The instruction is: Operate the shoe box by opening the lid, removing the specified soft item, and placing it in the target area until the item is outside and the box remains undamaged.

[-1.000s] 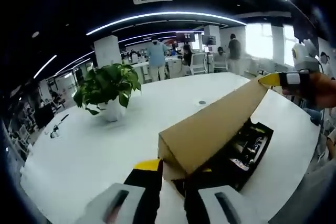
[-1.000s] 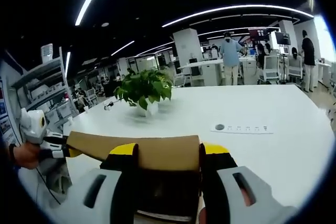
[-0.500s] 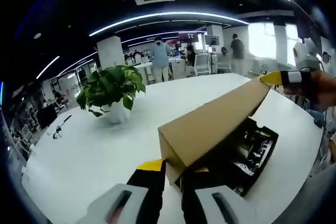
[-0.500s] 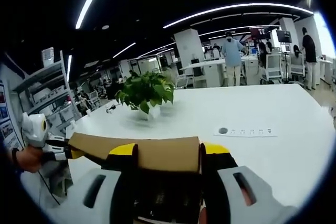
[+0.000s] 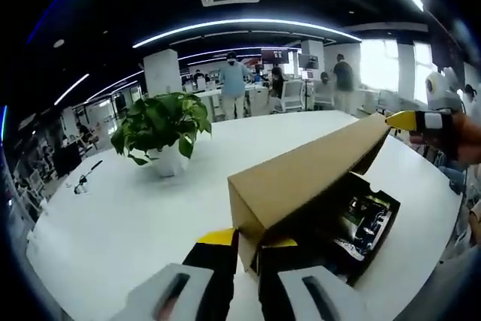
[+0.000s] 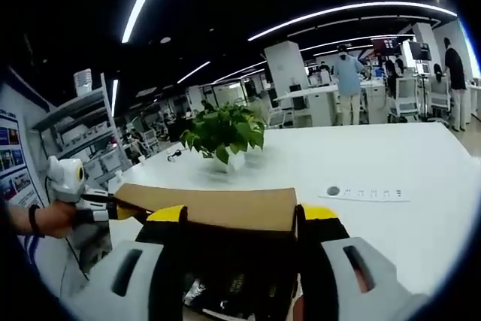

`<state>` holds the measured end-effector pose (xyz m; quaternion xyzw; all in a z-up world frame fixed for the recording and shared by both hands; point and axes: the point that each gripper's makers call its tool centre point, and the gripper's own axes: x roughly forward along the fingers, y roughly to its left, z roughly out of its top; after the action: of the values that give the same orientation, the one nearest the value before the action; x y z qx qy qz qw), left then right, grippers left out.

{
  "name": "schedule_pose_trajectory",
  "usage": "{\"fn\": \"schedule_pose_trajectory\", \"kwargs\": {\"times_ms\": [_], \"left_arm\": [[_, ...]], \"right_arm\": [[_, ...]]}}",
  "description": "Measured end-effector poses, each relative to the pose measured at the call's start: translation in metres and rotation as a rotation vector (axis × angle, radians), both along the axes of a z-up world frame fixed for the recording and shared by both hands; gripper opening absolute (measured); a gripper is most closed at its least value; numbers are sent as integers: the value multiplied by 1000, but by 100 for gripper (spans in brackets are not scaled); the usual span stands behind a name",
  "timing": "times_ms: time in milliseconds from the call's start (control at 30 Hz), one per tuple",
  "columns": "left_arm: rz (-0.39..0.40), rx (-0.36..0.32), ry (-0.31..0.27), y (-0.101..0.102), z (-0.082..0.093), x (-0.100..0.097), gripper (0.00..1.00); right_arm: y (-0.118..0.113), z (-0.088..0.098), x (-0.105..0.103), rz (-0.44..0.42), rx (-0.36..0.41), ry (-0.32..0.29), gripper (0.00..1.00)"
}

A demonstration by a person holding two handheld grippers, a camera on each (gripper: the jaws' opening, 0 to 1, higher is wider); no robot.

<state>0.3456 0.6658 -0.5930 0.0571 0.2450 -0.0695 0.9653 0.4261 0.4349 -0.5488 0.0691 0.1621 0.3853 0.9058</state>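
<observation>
**Two tools lifting a shoe box lid at a white desk**

A person is raising the brown cardboard lid point(image 5: 301, 178) of a shoe box point(image 5: 361, 223) with a tool in each hand. The left tool point(image 5: 246, 242) is clamping the lid's near corner between its yellow-tipped jaws, which are standing close together on the thin edge. The right tool point(image 6: 240, 219) is holding the far end, its jaws spread wide across the lid's width and gripping it there. To do this well, both ends are best rising evenly so the cardboard hinge is not twisting or tearing, and the base should be staying flat on the desk point(image 5: 113, 216). The box is sitting near the desk's edge, its black interior showing dark, mixed contents point(image 5: 359, 216); the soft item is too indistinct to pick out. A potted plant point(image 5: 161, 129) is standing well apart.
</observation>
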Motion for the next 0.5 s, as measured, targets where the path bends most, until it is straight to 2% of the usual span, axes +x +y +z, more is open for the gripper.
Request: {"fn": "schedule_pose_trajectory", "kwargs": {"times_ms": [67, 167, 300, 500], "left_arm": [[3, -7, 2, 1, 0, 1, 8], [9, -20, 3, 1, 1, 2, 8], [12, -27, 2, 1, 1, 3, 8], [9, -34, -2, 2, 1, 4, 8]], "right_arm": [[1, 0, -1, 20, -9, -9, 58], [1, -4, -2, 50, -61, -34, 58], [2, -5, -3, 62, -59, -34, 58], [-6, -15, 8, 30, -130, -51, 42]]}}
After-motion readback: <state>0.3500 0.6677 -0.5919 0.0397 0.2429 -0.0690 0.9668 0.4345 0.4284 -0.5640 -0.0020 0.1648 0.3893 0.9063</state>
